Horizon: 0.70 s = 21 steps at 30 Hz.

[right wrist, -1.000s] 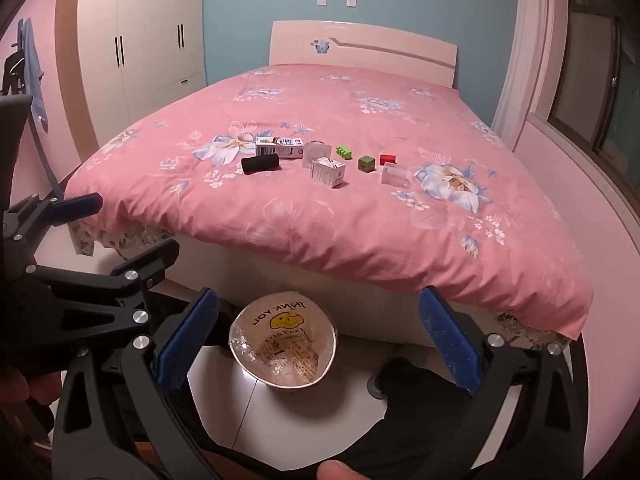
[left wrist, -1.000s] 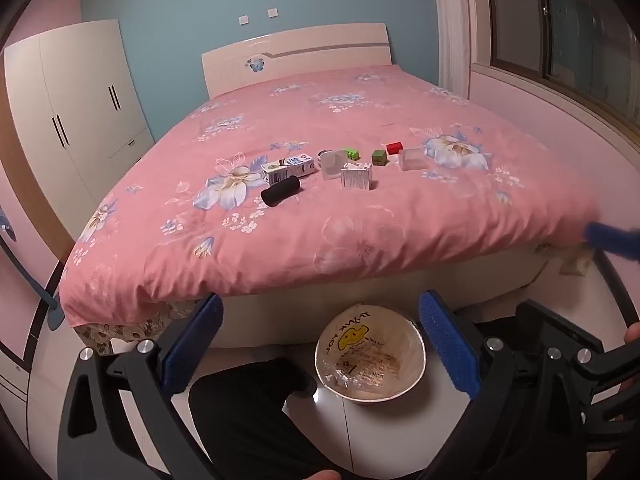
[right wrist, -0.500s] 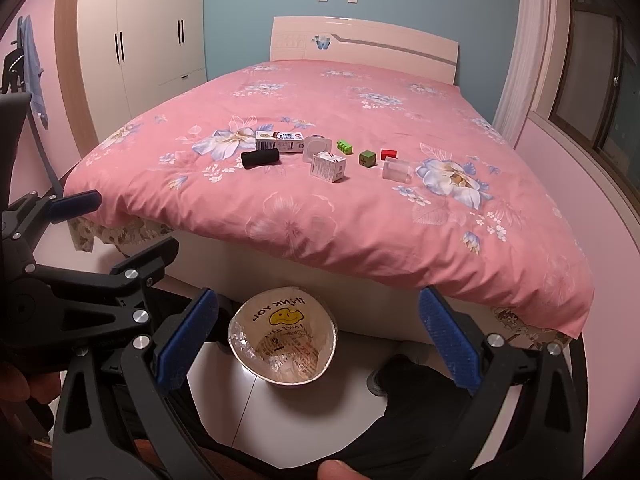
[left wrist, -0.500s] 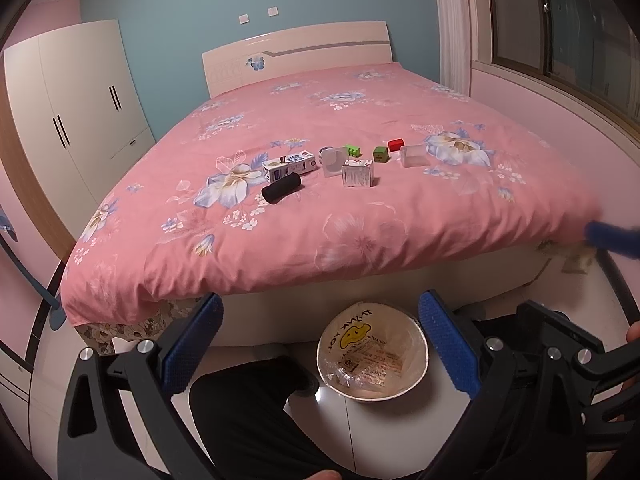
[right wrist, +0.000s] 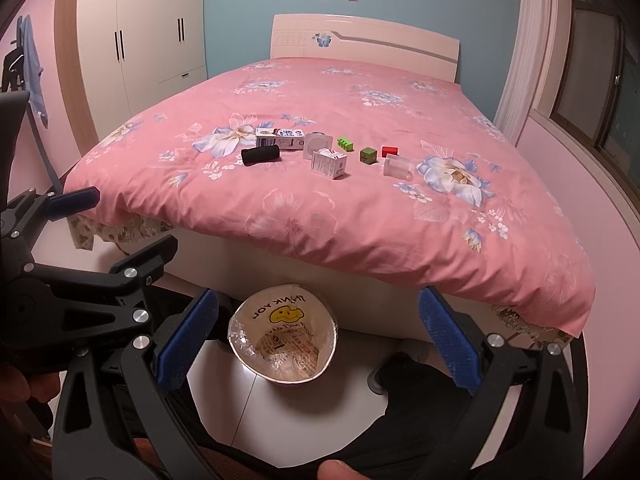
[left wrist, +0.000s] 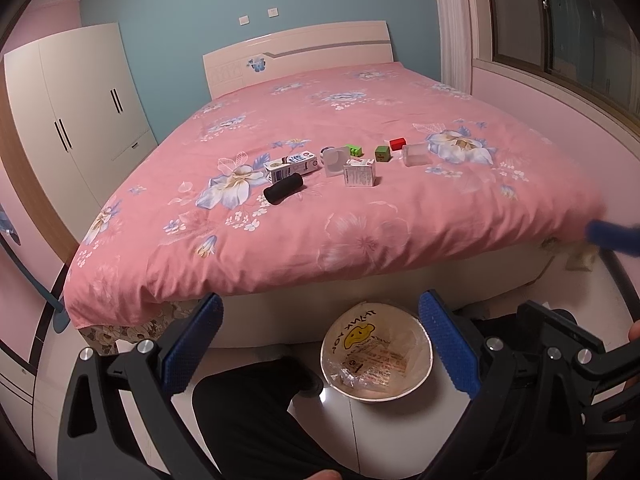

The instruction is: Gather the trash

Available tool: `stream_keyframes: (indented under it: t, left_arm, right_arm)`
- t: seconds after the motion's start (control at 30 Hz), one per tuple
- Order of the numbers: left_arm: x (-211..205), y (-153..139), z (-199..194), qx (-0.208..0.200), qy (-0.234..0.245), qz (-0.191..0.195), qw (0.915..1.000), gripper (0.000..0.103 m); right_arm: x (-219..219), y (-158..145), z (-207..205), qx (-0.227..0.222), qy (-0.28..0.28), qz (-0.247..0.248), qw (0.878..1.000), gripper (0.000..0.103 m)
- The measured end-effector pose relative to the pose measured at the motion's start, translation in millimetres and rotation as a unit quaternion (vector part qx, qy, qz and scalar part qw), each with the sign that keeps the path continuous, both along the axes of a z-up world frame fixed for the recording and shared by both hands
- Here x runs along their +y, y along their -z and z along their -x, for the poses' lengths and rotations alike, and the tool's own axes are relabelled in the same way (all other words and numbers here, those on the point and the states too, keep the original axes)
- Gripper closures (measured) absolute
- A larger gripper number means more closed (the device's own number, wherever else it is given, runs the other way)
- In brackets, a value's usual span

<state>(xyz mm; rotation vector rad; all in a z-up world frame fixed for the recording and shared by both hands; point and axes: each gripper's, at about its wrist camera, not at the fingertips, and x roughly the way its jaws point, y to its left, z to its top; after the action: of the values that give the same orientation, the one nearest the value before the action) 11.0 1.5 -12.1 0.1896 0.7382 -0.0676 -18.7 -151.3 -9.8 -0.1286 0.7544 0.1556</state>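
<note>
Both tools sat at frame bottom, empty. Left tool (left wrist: 320, 344) had its blue pads spread wide; right tool (right wrist: 316, 340) was likewise spread wide. Between the pads, low center of each view, the bin (left wrist: 424, 344) stood on the white floor, lined with a smiley-print bag holding a few wrappers. A person's dark-clothed leg (left wrist: 256, 408) lay just beside it. Above, mid frame, the pink floral bed (right wrist: 360, 216) carried the trash in a loose row: black cylinder (right wrist: 260, 155), long carton (right wrist: 280, 138), white box (right wrist: 329, 163), clear cup (right wrist: 399, 168), green block (right wrist: 345, 144), green cube (right wrist: 368, 155), red block (right wrist: 389, 151). Headboard (right wrist: 364, 40) upper center, wardrobe (right wrist: 152, 24) upper left.
</note>
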Motion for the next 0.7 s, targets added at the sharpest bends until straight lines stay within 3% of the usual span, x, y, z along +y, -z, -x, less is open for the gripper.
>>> stream_keyframes:
  t: [0.7]
  left_arm:
    - [-2.0,0.1,0.5,-0.001,0.001,-0.002,1.0000,0.003]
  right_arm:
    - [-0.3,1.3,-2.0,0.002,-0.001,0.000,1.000,0.005]
